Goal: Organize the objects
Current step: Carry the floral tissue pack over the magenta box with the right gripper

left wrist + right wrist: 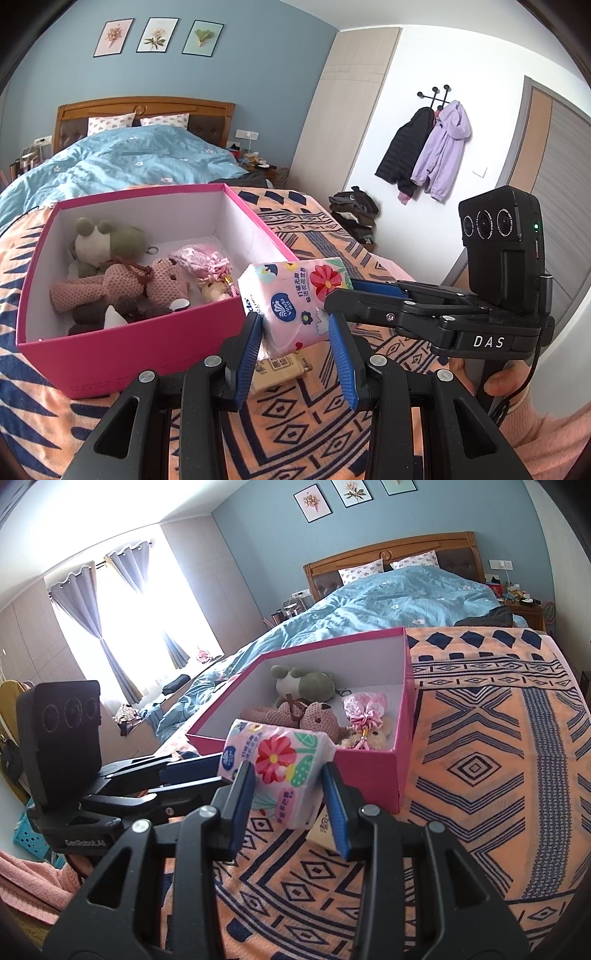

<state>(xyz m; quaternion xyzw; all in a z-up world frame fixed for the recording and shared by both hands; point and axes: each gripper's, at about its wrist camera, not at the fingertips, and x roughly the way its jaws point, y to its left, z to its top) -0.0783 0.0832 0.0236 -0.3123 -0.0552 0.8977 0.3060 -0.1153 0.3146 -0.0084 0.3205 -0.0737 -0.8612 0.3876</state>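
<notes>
Both grippers hold one pack of pink floral tissues (295, 295) up in the air, just in front of the near wall of the pink box (122, 347). The left gripper (295, 345) pinches the pack's lower end between its blue-padded fingers (249, 354). The right gripper (290, 795) clamps the same tissue pack (275, 764) from the other side, its fingers (334, 808) pressing into the wrapper. In the left wrist view the right gripper (354, 291) reaches in from the right, with part of a hand (495, 380) and a pink sleeve (550, 435) beneath it.

The open box sits on a bed covered by an orange blanket with a dark blue geometric pattern (480, 775). Inside it lie a green plush frog (107, 240), a pink knitted bear (122, 280), a pink lace pouch (199, 260) and a small cream plush toy (214, 290).

Under the raised pack, a beige packet (280, 371) lies on the blanket close to the box's near corner.

Farther back, a blue duvet (388, 598) covers the bed up to a wooden headboard (391, 550). A black jacket (404, 147) and a lilac one (445, 147) hang on wall hooks.
</notes>
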